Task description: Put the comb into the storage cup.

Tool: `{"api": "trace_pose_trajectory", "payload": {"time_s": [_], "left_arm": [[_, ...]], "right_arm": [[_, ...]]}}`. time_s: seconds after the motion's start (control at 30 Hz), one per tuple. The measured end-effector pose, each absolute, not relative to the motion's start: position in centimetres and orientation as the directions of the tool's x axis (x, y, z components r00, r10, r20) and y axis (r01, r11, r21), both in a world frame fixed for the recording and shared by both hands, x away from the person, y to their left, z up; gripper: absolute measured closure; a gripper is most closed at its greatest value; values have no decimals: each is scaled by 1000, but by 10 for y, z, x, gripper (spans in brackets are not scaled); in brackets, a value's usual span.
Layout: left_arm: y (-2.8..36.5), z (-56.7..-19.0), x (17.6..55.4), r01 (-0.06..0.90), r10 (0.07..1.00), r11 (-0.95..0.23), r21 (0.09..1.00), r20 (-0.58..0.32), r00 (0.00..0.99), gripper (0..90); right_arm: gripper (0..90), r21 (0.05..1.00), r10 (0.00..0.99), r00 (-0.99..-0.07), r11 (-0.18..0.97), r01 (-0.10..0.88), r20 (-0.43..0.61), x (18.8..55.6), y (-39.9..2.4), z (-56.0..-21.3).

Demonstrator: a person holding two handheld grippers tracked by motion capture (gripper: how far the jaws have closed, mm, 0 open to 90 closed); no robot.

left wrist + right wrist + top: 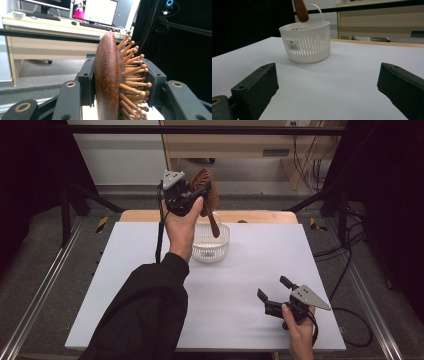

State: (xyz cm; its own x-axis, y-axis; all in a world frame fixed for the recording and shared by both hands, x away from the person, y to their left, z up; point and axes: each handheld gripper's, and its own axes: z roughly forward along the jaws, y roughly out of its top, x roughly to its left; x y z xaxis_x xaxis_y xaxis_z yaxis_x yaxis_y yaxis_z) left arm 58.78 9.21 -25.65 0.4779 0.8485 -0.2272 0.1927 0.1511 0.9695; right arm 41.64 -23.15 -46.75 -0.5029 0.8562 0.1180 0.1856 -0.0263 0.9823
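On white table (pixel 150 285): basket (pixel 211 245); left hand-held gripper (pixel 192 195) clamps hairbrush (pixel 206 190); right hand-held gripper (pixel 274 290) wide open, empty.

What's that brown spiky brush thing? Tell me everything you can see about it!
It is a wooden hairbrush, reddish-brown, with a smooth rounded back and rows of wooden pins with little round tips. The left gripper clamps its head, one jaw on the back and one on the pin side. It is held up in the air, head up and handle pointing down, the handle's end hanging over the white slotted basket on the table. Whether the handle touches the basket cannot be told.
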Motion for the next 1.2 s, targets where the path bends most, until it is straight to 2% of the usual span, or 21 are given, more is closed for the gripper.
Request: {"api": "trace_pose_trajectory", "payload": {"time_s": [0.3,0.73,0.97,1.2], "left_arm": [[90,-279,599,224,846,172,959,-260,465,515],[84,-296,606,235,846,155,959,-252,470,515],[79,-302,609,245,843,157,957,-259,471,514],[80,-309,611,252,845,151,956,-257,469,514]], "right_arm": [[36,981,854,-506,-24,194,121,417,-231,-468],[39,985,865,-492,-11,172,96,420,-236,-468],[51,989,862,-506,98,111,-29,422,-237,-463],[58,986,855,-515,132,103,-61,424,-234,-465]]}}
